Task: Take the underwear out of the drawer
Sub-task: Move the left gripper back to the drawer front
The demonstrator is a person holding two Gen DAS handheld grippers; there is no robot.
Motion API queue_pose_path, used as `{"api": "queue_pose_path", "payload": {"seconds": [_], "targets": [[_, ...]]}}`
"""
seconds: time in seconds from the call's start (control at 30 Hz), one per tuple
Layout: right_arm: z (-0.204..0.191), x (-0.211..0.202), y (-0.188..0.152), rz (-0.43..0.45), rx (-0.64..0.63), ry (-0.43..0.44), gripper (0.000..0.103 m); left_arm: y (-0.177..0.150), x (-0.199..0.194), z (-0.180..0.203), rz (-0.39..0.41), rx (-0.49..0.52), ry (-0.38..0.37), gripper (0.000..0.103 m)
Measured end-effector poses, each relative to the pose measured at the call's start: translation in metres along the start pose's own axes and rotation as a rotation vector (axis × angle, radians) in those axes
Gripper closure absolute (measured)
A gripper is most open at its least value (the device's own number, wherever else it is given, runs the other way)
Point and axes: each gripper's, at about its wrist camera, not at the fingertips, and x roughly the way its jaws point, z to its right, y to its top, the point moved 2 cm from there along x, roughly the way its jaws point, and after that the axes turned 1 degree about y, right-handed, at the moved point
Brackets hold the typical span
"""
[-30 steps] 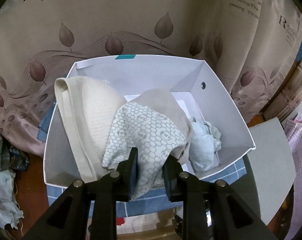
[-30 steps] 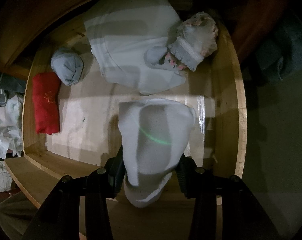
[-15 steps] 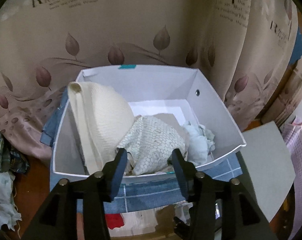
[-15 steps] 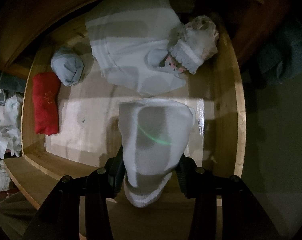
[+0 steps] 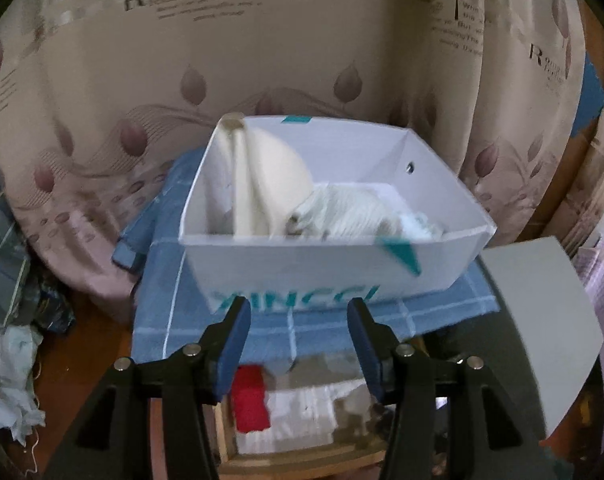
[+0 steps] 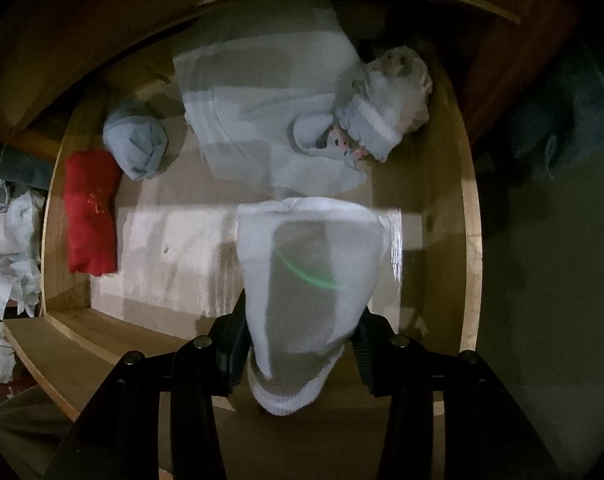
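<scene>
Over the wooden drawer, near its front edge, the right hand-held gripper clamps pale white underwear; folded, soft, thick banded hem at the jaws. Red roll against the drawer's left wall. Left hand-held gripper empty, jaws apart, before a white box of cream and patterned garments.

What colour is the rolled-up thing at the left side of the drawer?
The rolled cloth is red, clearest in the right wrist view.
</scene>
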Motion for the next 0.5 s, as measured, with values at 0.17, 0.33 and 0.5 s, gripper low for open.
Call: {"api": "queue_pose_path", "payload": {"seconds": [0.17,0.33,0.5], "targets": [[0.002,-0.008,0.001,0.036,0.003,-0.011,0.061,-0.044,0.011,-0.016,-0.008,-0.032,0.076,0.051],[0.001,-0.014,0.001,0.063,-0.004,-0.025,0.061,-0.088,0.036,-0.034,-0.026,-0.100,0.142,0.051],[-0.009,-0.020,-0.001,0.097,-0.064,-0.040,0.061,-0.121,0.067,-0.052,-0.067,-0.158,0.183,0.051]]}}
